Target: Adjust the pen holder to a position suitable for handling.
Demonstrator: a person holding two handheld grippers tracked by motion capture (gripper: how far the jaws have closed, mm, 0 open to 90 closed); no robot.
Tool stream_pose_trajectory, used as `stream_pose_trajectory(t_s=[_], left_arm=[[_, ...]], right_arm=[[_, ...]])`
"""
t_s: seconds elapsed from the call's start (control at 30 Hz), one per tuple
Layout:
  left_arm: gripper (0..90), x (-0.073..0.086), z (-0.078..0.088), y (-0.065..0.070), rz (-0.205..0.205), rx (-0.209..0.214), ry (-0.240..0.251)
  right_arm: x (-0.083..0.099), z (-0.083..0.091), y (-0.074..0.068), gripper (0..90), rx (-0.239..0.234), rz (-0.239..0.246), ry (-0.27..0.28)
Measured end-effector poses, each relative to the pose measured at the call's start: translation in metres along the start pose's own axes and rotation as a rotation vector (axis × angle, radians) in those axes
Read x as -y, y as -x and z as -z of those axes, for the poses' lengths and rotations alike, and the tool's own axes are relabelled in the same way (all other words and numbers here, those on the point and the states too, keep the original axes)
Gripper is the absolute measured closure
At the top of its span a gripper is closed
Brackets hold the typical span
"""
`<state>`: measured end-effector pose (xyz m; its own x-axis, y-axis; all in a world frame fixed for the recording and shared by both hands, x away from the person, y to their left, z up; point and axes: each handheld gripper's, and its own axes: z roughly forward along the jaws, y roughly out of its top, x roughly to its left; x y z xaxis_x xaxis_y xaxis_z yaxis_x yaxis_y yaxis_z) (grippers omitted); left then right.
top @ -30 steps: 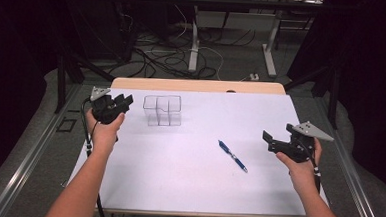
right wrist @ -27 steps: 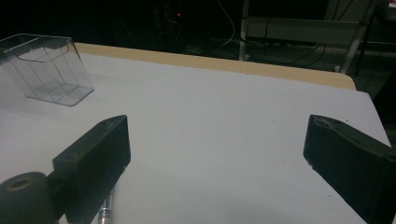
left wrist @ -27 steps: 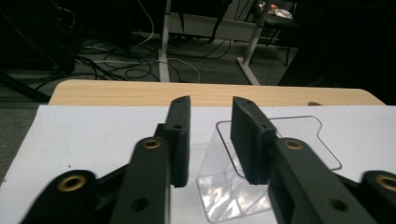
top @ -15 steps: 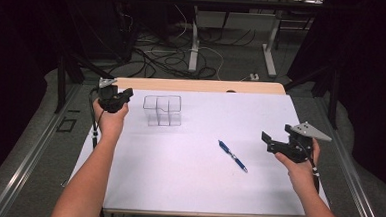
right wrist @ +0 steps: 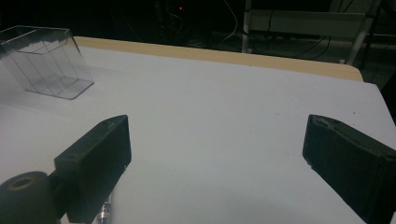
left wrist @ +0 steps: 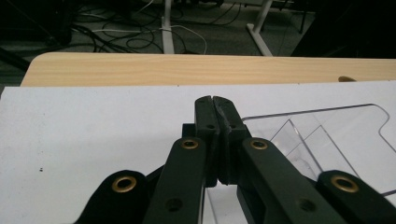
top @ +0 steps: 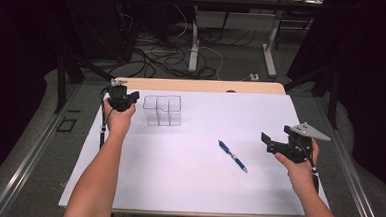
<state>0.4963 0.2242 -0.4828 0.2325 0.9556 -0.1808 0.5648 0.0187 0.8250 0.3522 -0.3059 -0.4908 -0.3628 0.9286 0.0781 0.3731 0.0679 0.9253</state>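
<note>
While your left gripper (top: 123, 99) hangs near the far-left corner of the counter (top: 187, 188), its jaws are pressed together w/ nothing between them — the left gripper view shows them meeting tip to tip (left wrist: 215, 100). Just beside it, to its right, stands the clear plastic organizer (top: 162, 110), upright, w/ inner dividers, on the white sheet. Your right gripper (top: 279, 143) sits near the right edge, jaws spread wide apart, holding nothing (right wrist: 219, 154). Blue pen (top: 232, 155) lies flat on the sheet btwn the organizer and your right gripper — apart from both, angled diagonally. Its tip end peeks in at the bottom of the right gripper view, beside the left-hand jaw.
</note>
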Motion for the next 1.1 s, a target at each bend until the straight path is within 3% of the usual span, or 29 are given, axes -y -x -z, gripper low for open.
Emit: stream_pose_trajectory(t_s=[0.23,0.53,1.1], left_arm=[[90.0,0.004,-0.012,-0.001,0.008,-0.007,-0.032],[90.0,0.008,-0.022,0.004,0.005,0.016,-0.063],[90.0,0.008,-0.021,0.006,0.014,0.033,-0.054]], right_arm=[[0.002,-0.002,0.000,8.3,-0.002,-0.004,-0.008],[0.003,-0.002,0.001,8.3,-0.005,-0.004,-0.011],[0.004,-0.003,0.001,9.0,-0.015,-0.009,-0.011]])
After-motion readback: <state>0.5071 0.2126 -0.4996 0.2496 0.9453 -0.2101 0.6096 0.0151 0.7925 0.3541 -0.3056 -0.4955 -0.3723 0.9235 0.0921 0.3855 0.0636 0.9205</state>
